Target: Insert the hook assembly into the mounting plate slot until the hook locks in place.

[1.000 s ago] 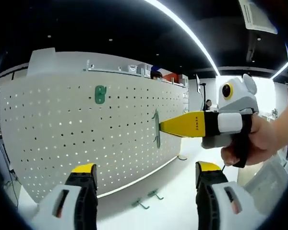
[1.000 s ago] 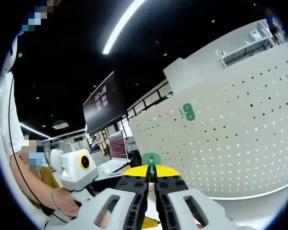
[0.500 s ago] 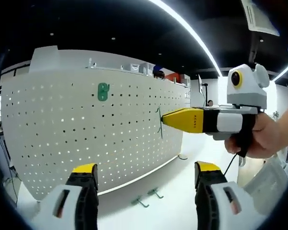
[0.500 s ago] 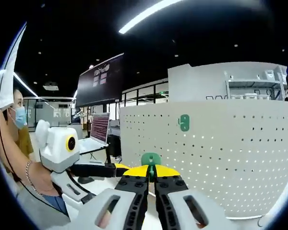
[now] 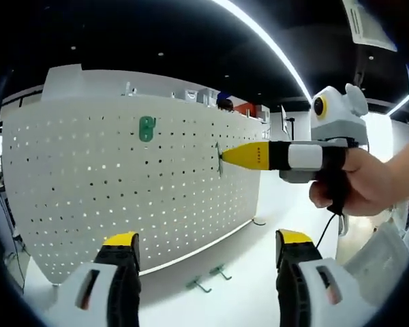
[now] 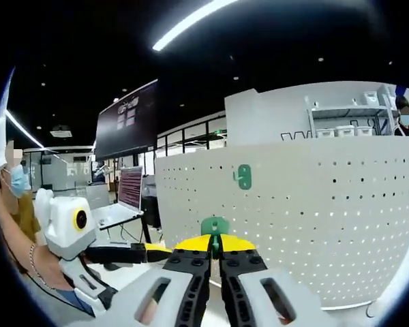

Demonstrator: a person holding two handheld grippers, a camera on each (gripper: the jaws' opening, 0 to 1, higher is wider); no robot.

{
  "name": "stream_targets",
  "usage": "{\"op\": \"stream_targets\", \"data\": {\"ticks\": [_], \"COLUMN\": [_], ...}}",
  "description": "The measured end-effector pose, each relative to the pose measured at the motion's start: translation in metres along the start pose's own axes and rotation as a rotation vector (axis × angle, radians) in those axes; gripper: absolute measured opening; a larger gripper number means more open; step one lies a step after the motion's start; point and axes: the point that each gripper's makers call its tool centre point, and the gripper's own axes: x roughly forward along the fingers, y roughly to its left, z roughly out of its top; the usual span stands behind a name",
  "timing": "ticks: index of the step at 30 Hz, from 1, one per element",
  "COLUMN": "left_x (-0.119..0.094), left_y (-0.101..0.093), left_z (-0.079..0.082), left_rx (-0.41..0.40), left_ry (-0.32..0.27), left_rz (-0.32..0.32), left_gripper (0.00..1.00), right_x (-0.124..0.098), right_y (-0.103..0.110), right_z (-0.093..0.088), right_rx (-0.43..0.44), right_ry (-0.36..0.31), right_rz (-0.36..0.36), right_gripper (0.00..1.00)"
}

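- Hook assembly (image 6: 215, 228), green, is clamped between the closed jaws of the right gripper (image 6: 215, 253); in the left gripper view its thin plate (image 5: 219, 158) sits at the yellow tip of that gripper (image 5: 226, 156), right against the face of the white pegboard (image 5: 88, 197).
- Compared with half a second ago, the right gripper has risen a little in the left gripper view and its yellow tip now points more squarely at the pegboard, with the hook nearer the holes.
- A second green hook (image 5: 146, 128) is already hung high on the pegboard, well apart from the one being held.
- Left gripper (image 5: 203, 253) has its jaws wide apart and holds nothing; it hangs over the white tabletop (image 5: 245, 300).
- Two loose hooks (image 5: 210, 279) lie on the tabletop near the pegboard's lower edge.
- A hand (image 5: 368, 187) grips the right gripper's handle.
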Motion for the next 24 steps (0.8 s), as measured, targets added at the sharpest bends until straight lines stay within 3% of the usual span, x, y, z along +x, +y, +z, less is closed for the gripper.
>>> {"op": "stream_targets", "data": {"ticks": [24], "left_x": [-0.025], "left_y": [0.006], "left_z": [-0.03], "left_rx": [-0.01], "left_ry": [0.053], "left_rz": [0.017], "left_gripper": [0.81], "right_x": [0.033], "right_y": [-0.048], "right_z": [0.032], "right_rx": [0.032], "right_ry": [-0.029], "right_rz": [-0.153], "right_gripper": [0.01]}}
